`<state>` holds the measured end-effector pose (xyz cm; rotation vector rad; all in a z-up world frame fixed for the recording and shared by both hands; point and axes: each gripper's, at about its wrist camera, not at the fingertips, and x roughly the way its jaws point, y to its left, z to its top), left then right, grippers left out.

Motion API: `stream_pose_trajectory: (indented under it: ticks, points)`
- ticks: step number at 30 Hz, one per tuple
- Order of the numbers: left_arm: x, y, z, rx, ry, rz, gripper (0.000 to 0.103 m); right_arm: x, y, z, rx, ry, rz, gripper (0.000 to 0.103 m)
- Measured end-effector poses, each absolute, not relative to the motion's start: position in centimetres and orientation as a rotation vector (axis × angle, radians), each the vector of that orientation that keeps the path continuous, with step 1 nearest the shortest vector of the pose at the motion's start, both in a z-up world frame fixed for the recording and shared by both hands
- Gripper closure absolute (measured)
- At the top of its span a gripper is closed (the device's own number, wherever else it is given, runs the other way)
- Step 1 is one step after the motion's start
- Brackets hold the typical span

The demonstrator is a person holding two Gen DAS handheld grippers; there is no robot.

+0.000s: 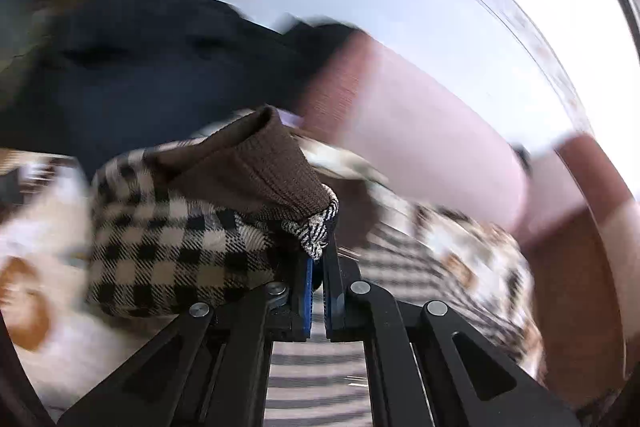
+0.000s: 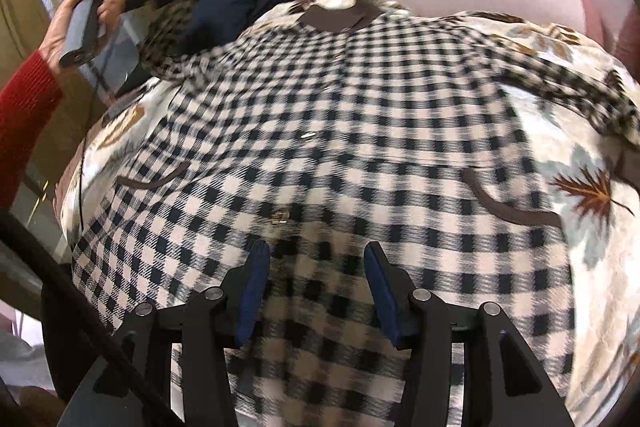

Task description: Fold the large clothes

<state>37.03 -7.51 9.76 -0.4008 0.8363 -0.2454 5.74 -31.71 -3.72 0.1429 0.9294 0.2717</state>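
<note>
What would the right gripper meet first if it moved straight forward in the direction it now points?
Most likely the black-and-cream checked jacket spread on the leaf-print bedspread. The right gripper hangs open over its lower front, near the hem, so the checked cloth lies directly ahead, though the exact depth is unclear.

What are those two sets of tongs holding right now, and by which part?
The left tongs pinch the black-and-cream checked jacket at its brown ribbed knit cuff, at the sleeve end. The right tongs are open above the jacket, holding nothing.
</note>
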Motion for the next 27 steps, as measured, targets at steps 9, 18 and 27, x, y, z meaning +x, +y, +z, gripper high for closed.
stream_pose_trajectory:
  ticks: [9,18,27]
  points:
    - [36.4,-25.5,2.1,-0.291,1.049,-0.428,0.081,4.5,-37.8,-4.4,0.275,0.926,0.178,0.050]
    - [27.0,-17.1,3.8,-0.093,0.919,-0.340,0.040,5.8,-38.8,-3.4,0.251,0.903,0.186,0.050]
    - [24.0,0.0,-2.3,-0.094,0.956,0.130,0.039,19.5,-37.8,-2.8,0.254,0.921,0.163,0.043]
